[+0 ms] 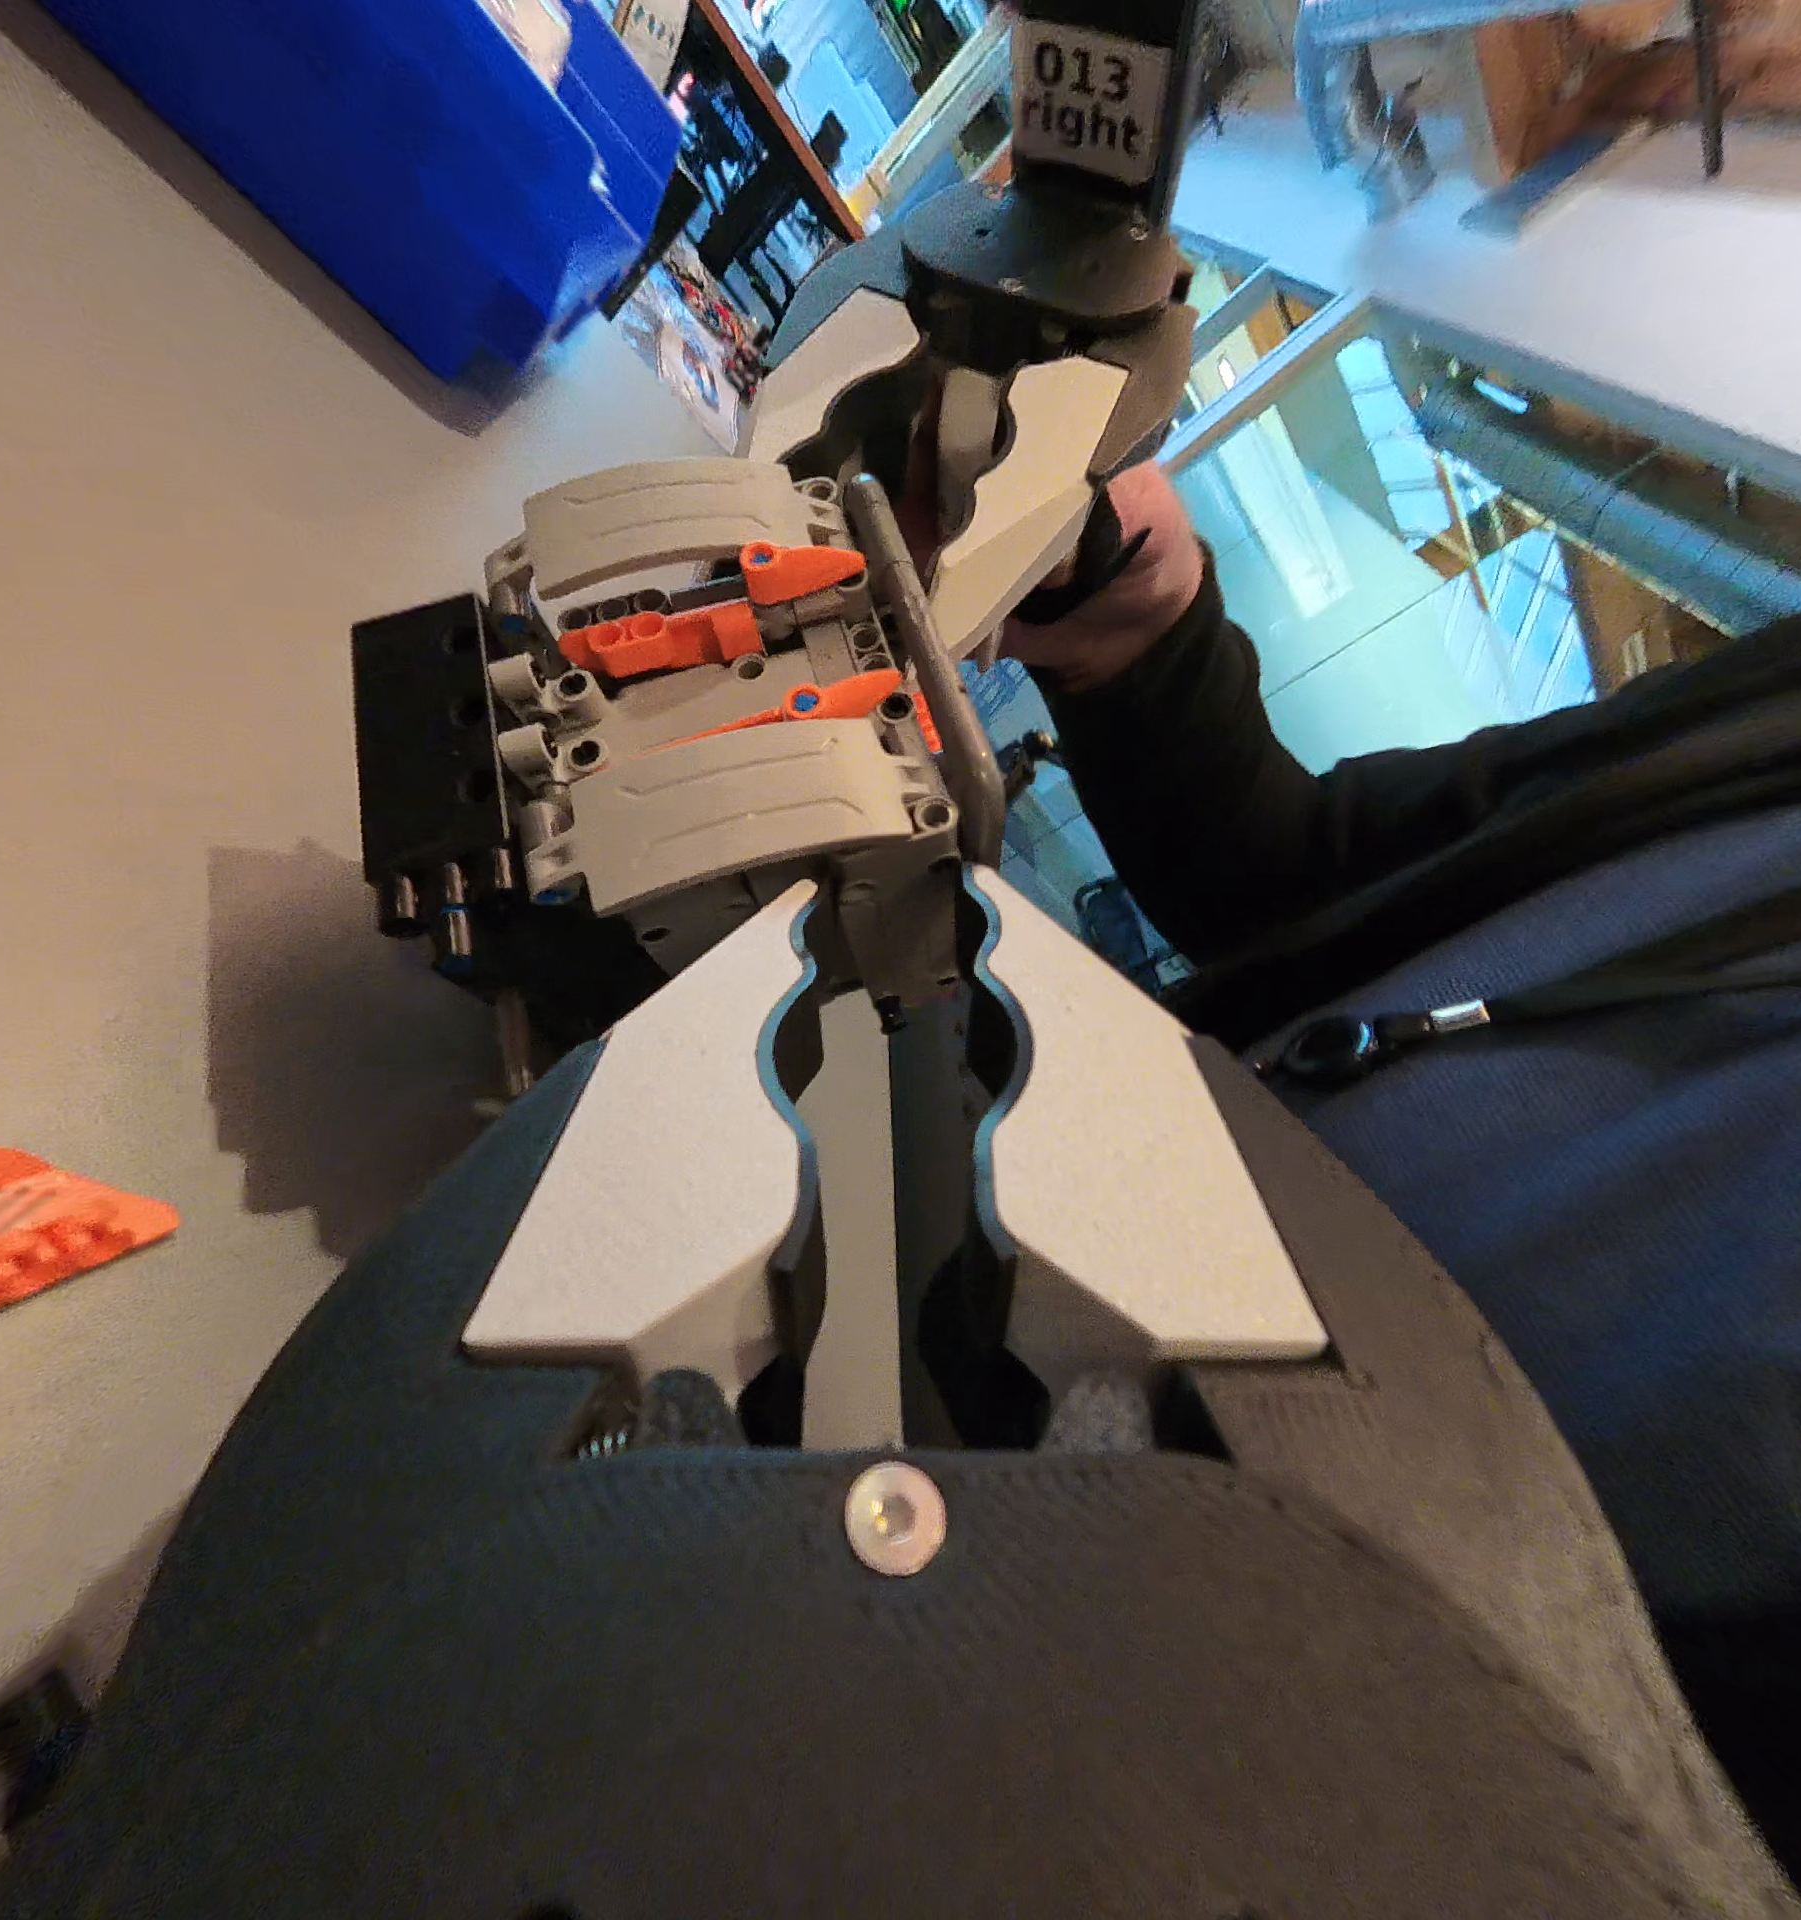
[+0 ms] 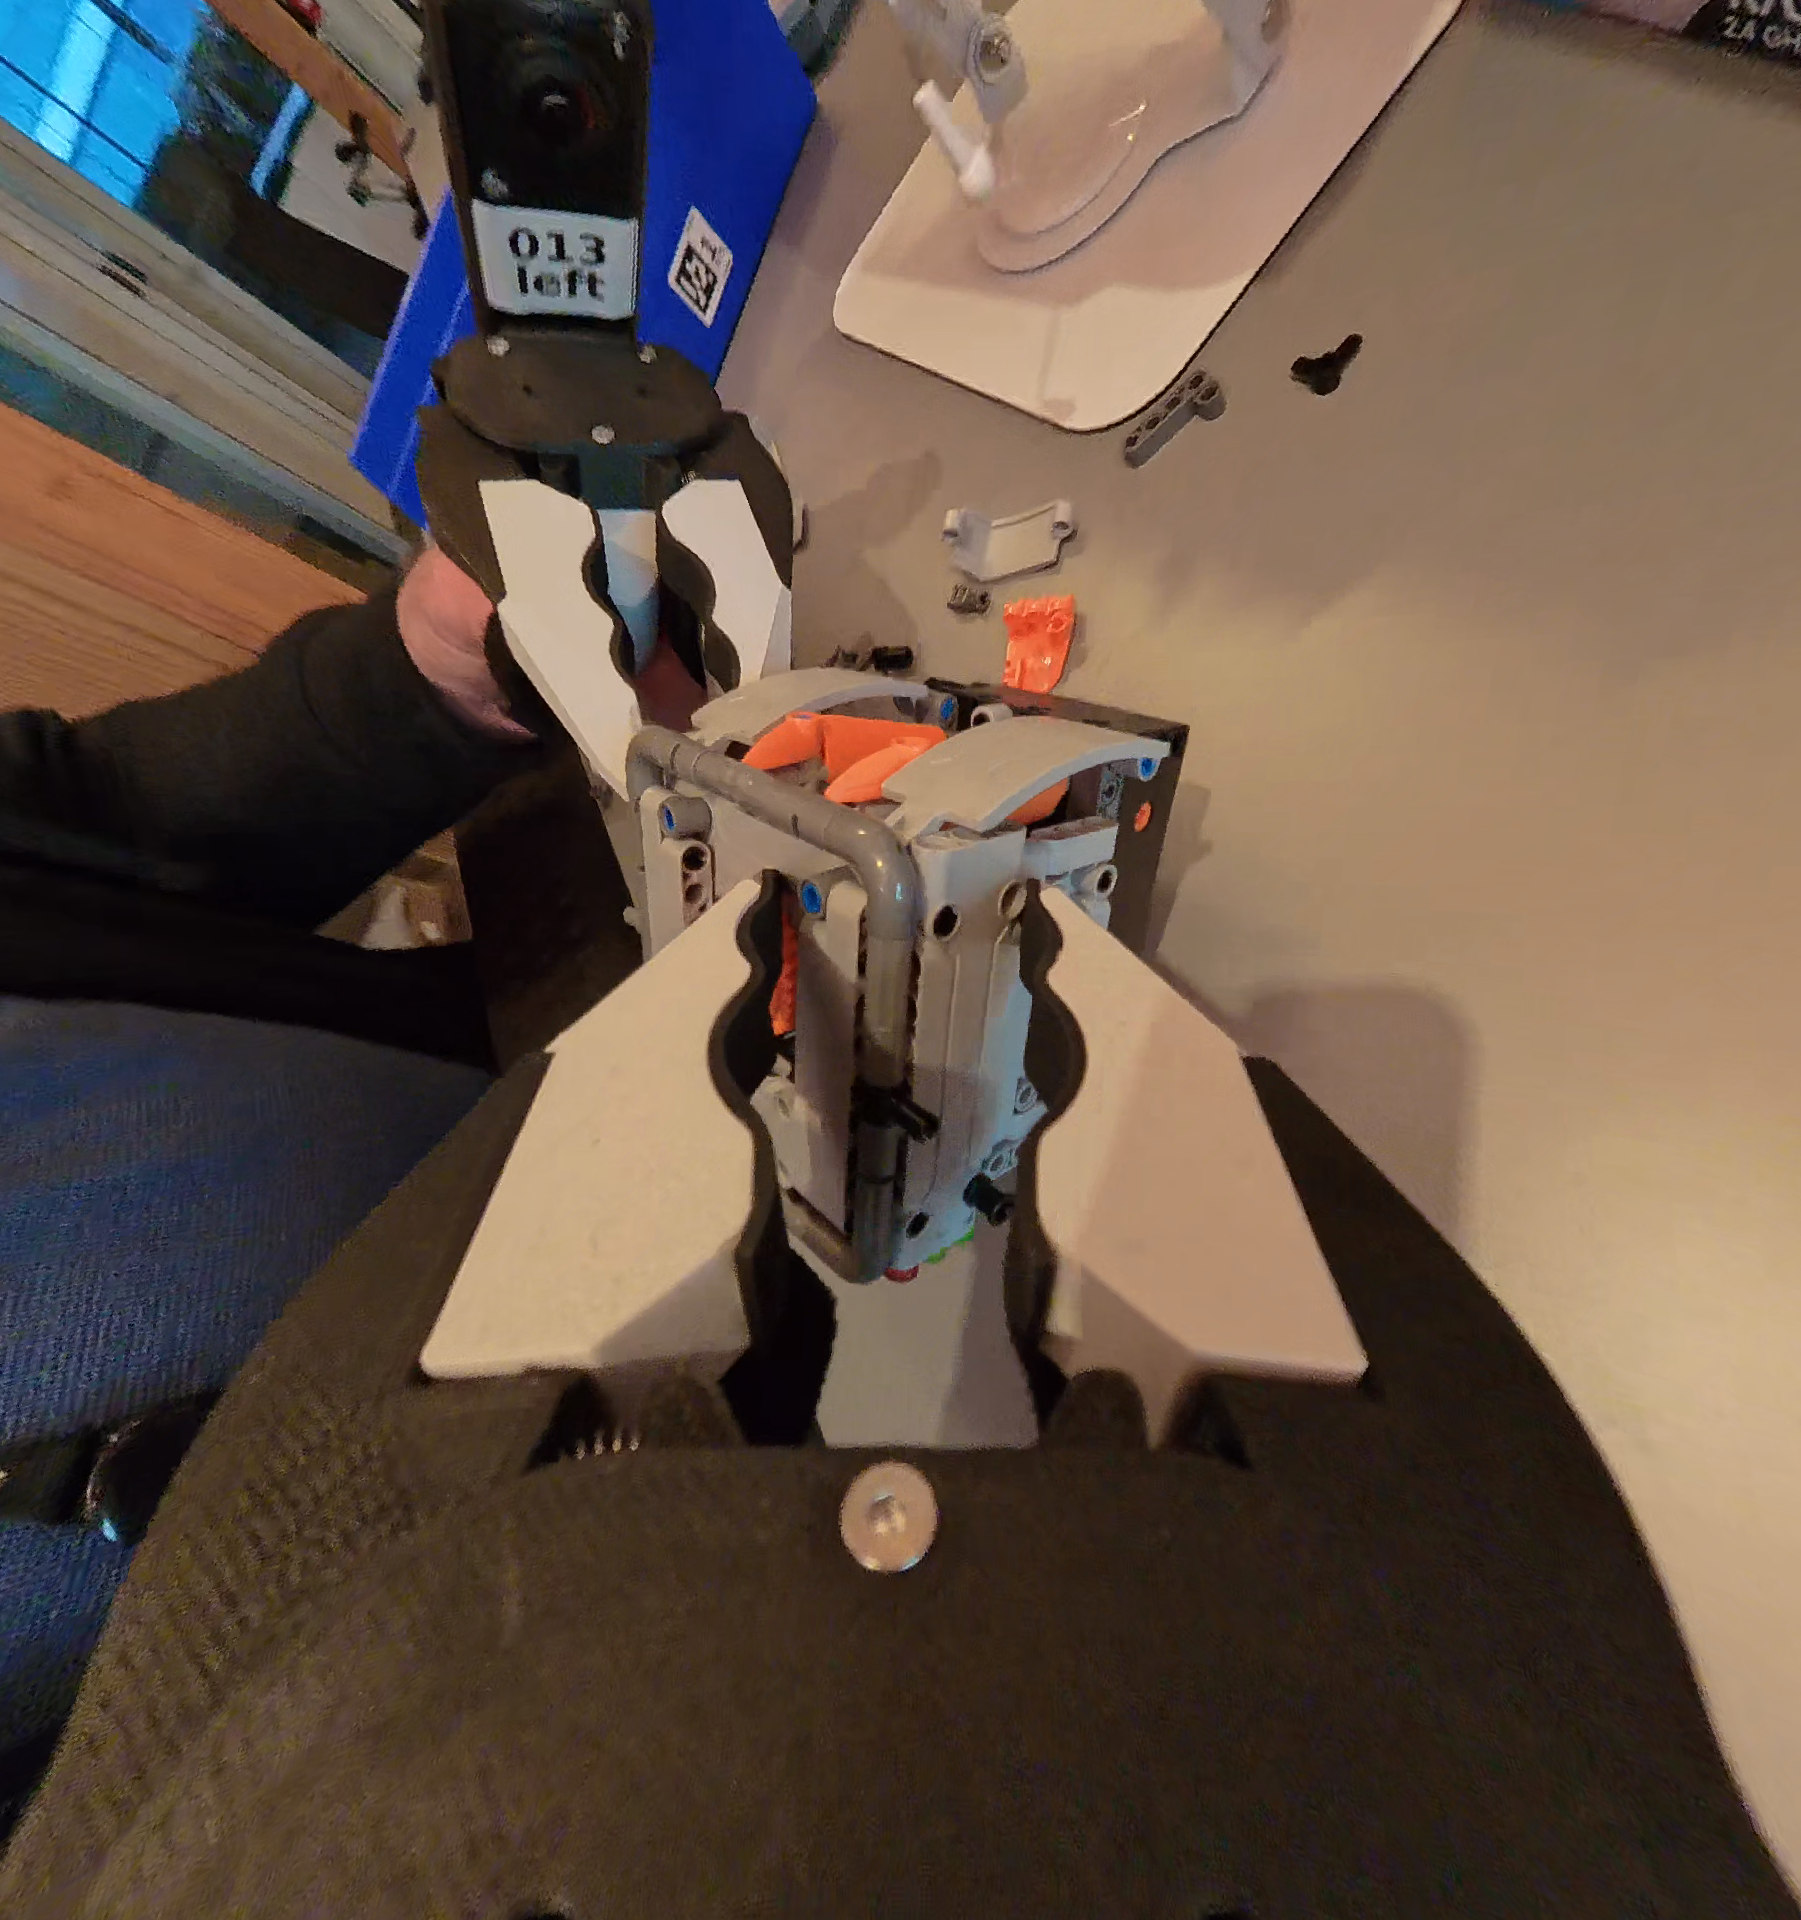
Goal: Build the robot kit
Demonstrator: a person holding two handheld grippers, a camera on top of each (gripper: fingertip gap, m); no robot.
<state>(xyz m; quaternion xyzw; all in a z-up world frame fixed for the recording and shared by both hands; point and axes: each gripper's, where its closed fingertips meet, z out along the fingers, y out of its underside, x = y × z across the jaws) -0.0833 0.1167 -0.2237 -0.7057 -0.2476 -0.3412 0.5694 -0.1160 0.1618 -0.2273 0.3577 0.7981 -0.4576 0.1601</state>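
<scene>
1. Right wrist view showed the right gripper (image 2: pixel 906 1049) clamped round the near end of the grey-and-orange brick model (image 2: pixel 875 821), closed only as far as the model's width.
2. Left gripper (image 1: pixel 891 894) pinched the model's opposite end, narrowly parted.
3. Model hung just above the tabletop (image 2: pixel 1498 831); best handled with level, matched pressure, I judged.
4. Loose bricks (image 2: pixel 1041 639) lay beyond.

Blue bin (image 1: pixel 376 156), white stand (image 2: pixel 1083 208), loose orange part (image 2: pixel 1039 639) on table (image 2: pixel 1498 727).
</scene>
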